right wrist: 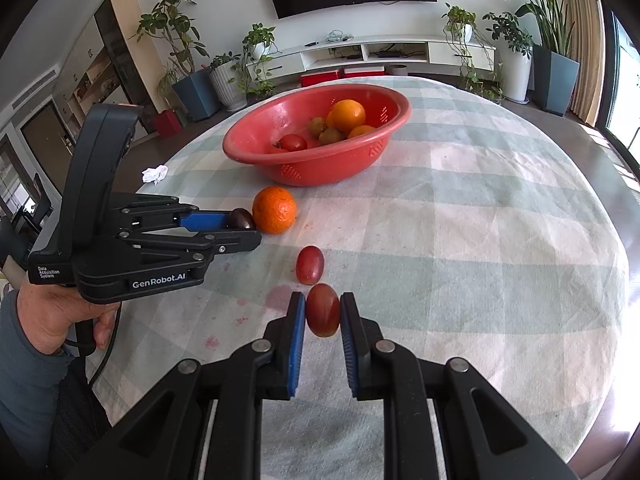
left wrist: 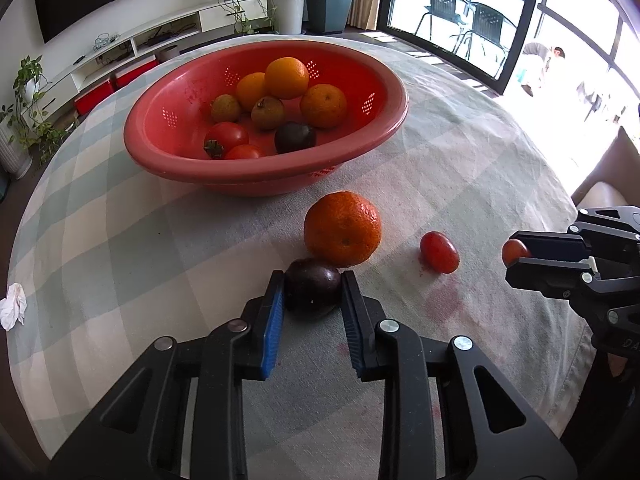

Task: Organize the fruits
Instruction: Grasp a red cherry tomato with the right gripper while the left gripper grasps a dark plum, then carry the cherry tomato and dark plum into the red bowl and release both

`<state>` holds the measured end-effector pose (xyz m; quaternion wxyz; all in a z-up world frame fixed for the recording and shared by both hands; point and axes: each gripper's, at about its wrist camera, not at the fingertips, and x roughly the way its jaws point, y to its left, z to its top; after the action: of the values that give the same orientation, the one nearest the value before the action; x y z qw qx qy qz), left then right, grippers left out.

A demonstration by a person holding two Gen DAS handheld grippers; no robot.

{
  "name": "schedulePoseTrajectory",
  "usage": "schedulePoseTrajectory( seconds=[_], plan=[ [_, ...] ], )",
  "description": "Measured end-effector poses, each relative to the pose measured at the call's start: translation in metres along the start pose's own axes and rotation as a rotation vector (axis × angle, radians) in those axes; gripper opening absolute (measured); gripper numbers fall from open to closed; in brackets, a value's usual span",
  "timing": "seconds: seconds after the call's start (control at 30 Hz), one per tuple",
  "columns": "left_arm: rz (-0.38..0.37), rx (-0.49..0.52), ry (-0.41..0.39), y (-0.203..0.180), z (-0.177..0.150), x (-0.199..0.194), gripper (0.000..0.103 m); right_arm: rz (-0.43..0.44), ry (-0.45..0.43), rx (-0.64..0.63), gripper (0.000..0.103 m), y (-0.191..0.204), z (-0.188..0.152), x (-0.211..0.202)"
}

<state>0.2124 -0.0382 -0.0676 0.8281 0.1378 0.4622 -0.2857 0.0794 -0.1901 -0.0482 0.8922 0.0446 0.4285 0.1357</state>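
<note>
Step in hand: pick-up stage; both grippers have fruit between their pads, and neither fruit has gone to the red colander bowl [left wrist: 160, 160] yet.
Left gripper [left wrist: 313, 294]: jaws closed on a dark purple round fruit [left wrist: 313, 286], possibly a passion fruit; both blue pads press its sides. The fruit looks to sit on the checked tablecloth [left wrist: 120, 240].
Right gripper [right wrist: 322, 312]: jaws closed on a small oval red tomato [right wrist: 322, 310], pads against both flanks.
Loose fruit: a mandarin orange [left wrist: 342, 229] sits at 12 o'clock of the purple fruit, touching or just beside it; a second oval tomato [left wrist: 439, 251] lies at 3 o'clock of the orange, apart from it.
Bowl position: at 12 o'clock from both grippers, beyond the loose fruit, already holding oranges, tomatoes, brownish fruits and one dark fruit.
Next move, judged: lift each gripped fruit clear of the cloth, carry it over the near rim and release low inside. The left lift should rise straight, as the orange may roll if nudged.
Risk, judged: the tomato is soft; reddish stains on the cloth suggest juice, so squeeze must stay light.
Hidden or unclear: undersides of both gripped fruits, so table contact cannot be confirmed; the bowl's near inner wall; the right hand is out of view; the purple fruit's species is uncertain.
</note>
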Motion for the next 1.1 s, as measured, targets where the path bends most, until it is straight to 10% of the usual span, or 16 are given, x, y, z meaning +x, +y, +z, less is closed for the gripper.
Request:
schedulePoseTrajectory(
  seconds=[0.6, 1.1],
  plan=[
    [-0.056, -0.09, -0.14, 0.021, 0.01, -0.055, 0.025, -0.004, -0.047, 0.015, 0.019, -0.011, 0.015, -0.017],
    [0.007, -0.06, -0.15, 0.051, 0.092, -0.036, 0.025, 0.006, -0.116, -0.105, 0.019, -0.007, 0.139, -0.007]
  ],
)
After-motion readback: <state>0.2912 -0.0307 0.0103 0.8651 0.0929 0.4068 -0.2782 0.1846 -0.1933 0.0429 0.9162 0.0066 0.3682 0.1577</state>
